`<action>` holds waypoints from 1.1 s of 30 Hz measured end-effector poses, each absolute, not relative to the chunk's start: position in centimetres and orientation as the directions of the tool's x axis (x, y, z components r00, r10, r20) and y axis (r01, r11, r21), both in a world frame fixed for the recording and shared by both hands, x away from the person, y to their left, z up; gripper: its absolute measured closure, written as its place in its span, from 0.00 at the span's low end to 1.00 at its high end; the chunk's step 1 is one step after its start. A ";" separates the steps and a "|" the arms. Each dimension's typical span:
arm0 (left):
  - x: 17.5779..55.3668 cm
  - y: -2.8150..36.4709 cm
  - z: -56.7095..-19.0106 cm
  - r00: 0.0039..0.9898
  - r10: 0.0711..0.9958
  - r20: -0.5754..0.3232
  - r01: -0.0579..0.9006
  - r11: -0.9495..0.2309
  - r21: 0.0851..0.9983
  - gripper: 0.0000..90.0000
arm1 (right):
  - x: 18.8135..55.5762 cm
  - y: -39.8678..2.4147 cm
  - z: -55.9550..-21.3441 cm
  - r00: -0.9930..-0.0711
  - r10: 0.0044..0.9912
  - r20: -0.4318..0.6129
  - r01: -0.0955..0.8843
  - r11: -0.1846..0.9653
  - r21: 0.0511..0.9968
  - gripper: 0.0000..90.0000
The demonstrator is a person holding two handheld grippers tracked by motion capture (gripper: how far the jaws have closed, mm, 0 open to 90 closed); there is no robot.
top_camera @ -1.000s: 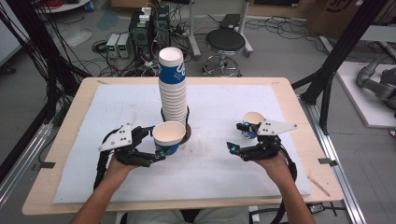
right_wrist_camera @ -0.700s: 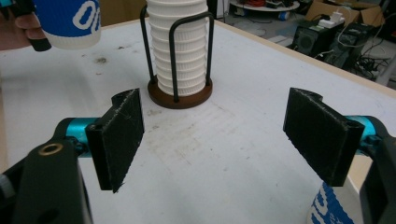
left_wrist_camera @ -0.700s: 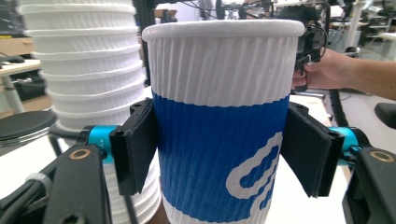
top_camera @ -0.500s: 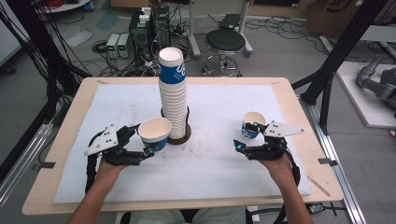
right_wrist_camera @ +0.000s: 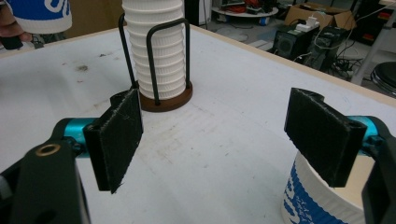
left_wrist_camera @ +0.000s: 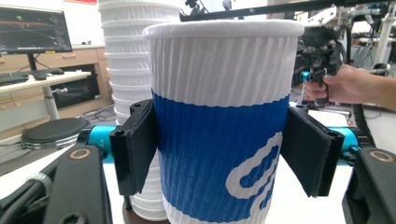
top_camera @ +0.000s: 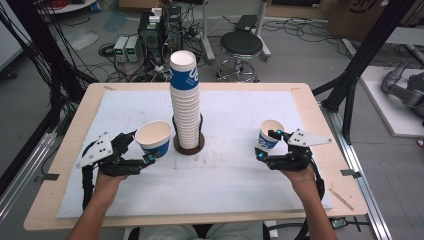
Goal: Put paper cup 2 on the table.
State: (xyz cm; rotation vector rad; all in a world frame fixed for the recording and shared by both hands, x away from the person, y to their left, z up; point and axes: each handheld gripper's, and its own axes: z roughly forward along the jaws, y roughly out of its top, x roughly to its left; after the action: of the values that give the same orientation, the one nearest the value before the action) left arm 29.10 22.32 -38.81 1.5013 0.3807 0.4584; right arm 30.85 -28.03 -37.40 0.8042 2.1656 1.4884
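My left gripper (top_camera: 142, 146) is shut on a blue and white paper cup (top_camera: 153, 137) (left_wrist_camera: 219, 126) and holds it upright, just left of the tall stack of cups (top_camera: 184, 100) (left_wrist_camera: 126, 84) (right_wrist_camera: 156, 46) in its wire holder (right_wrist_camera: 154, 60). A second cup (top_camera: 270, 134) (right_wrist_camera: 322, 200) stands on the white mat to the right. My right gripper (top_camera: 266, 145) (right_wrist_camera: 219, 135) is at that cup, open, its jaws having just opened a little wider. Nothing is between them, and the cup's rim lies under the right-hand pad (right_wrist_camera: 322, 135).
The white mat (top_camera: 240, 175) covers most of the wooden table (top_camera: 320, 115). The holder's round brown base (top_camera: 189, 148) sits at the mat's middle. Beyond the far edge are a stool (top_camera: 241, 45) and electronics (top_camera: 155, 30) on the floor.
My left gripper has carried its cup leftward, away from the stack. The right hand and the cup beside it have stayed about where they were.
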 end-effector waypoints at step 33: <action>33.1 27.1 -42.8 0.704 0.709 -0.041 0.020 0.038 0.999 0.34 | 30.6 -27.5 -38.0 -0.782 0.623 0.010 0.245 0.293 0.924 0.22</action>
State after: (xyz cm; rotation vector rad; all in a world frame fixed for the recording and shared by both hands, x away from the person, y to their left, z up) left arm 33.08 27.14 -42.83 1.4537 0.6409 0.5873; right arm 30.65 -27.52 -37.99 0.7824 2.2152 1.4873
